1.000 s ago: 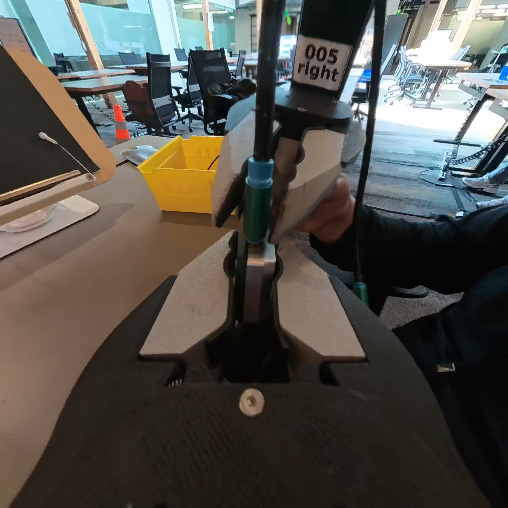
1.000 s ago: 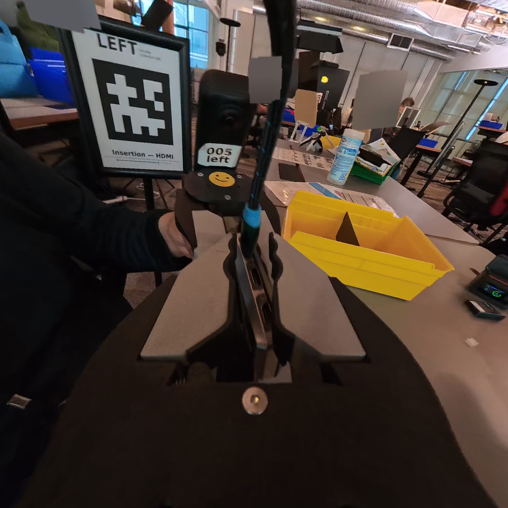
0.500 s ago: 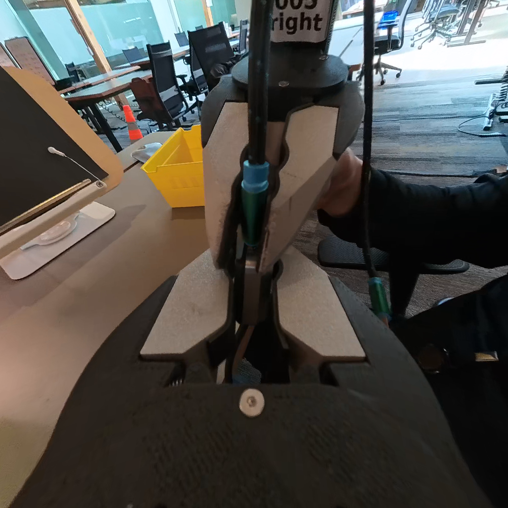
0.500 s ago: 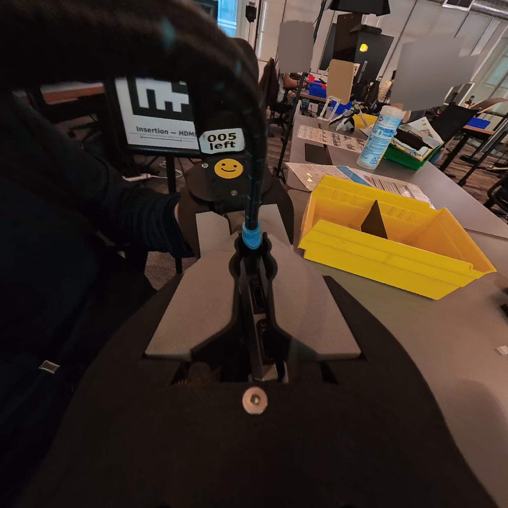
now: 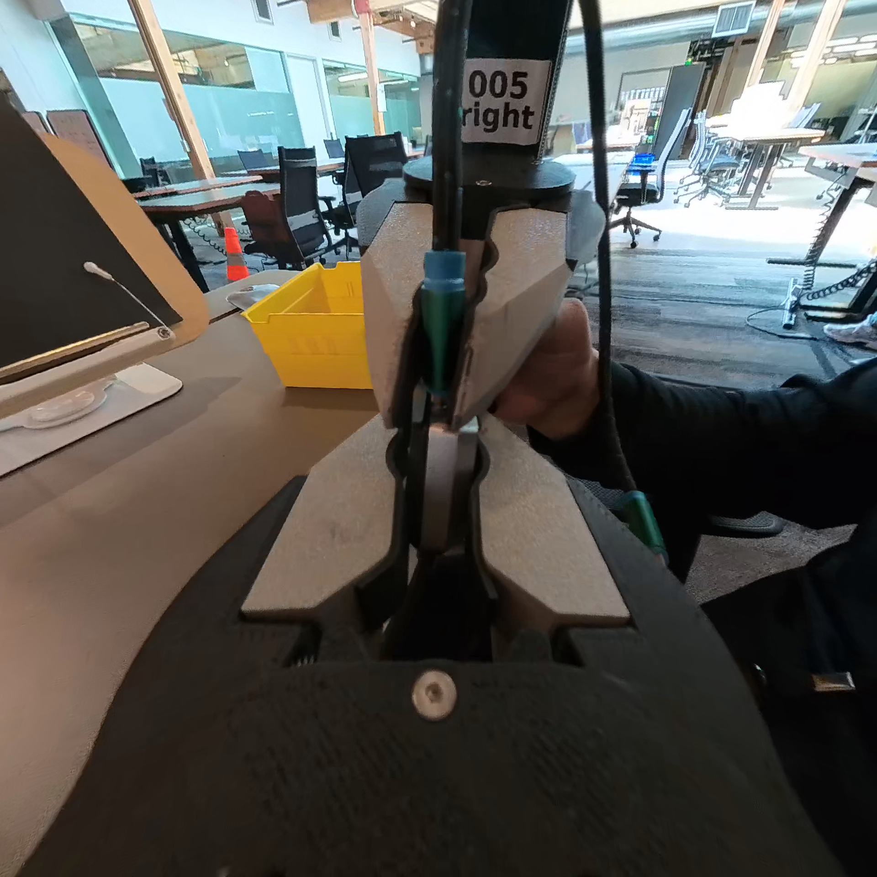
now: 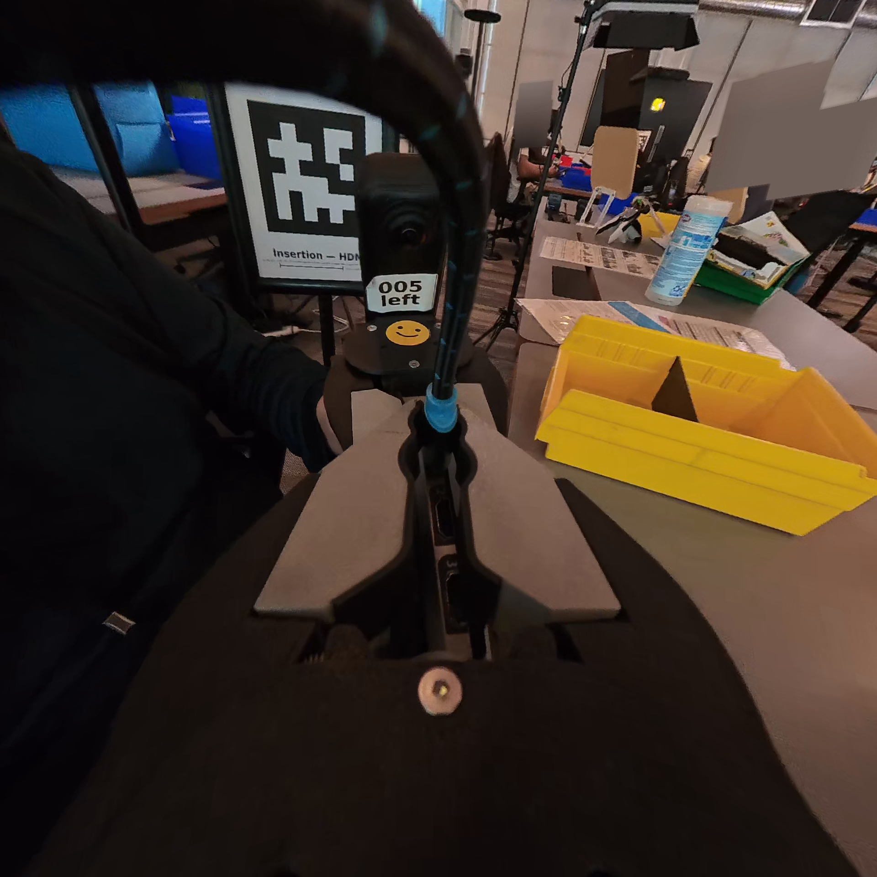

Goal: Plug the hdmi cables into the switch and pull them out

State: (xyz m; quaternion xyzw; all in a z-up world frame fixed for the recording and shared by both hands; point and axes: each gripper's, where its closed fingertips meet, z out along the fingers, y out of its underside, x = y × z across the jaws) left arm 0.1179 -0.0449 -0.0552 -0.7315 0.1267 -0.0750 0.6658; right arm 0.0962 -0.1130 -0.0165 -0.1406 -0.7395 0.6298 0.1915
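My left gripper (image 5: 439, 455) is shut on a flat grey HDMI switch (image 5: 443, 493), held edge-up above the table. My right gripper (image 5: 434, 417) faces it from above, shut on a green HDMI plug (image 5: 439, 332) with a blue collar. The plug's lower end meets the switch's top edge; how deep it sits is hidden by the fingers. In the right wrist view my right gripper (image 6: 439, 427) closes round the blue collar (image 6: 439, 413), and the switch's open ports (image 6: 443, 517) show between its fingers. A second black cable hangs at the right, ending in a free green plug (image 5: 643, 522).
A yellow bin (image 5: 318, 327) stands on the brown table (image 5: 95, 545); it also shows in the right wrist view (image 6: 702, 441). A black board on a stand (image 5: 71, 284) is at the left. A marker sign (image 6: 303, 190) and a wipes canister (image 6: 683, 251) stand behind. A dark sleeve (image 5: 735, 436) is at the right. The gap from one gripper's tips to the other's is roughly 7 cm.
Both grippers stay shut and joined at the switch. The pair has tilted, the right gripper rising then dropping back in view. The cable now arcs over the right camera. The hanging plug has swung.
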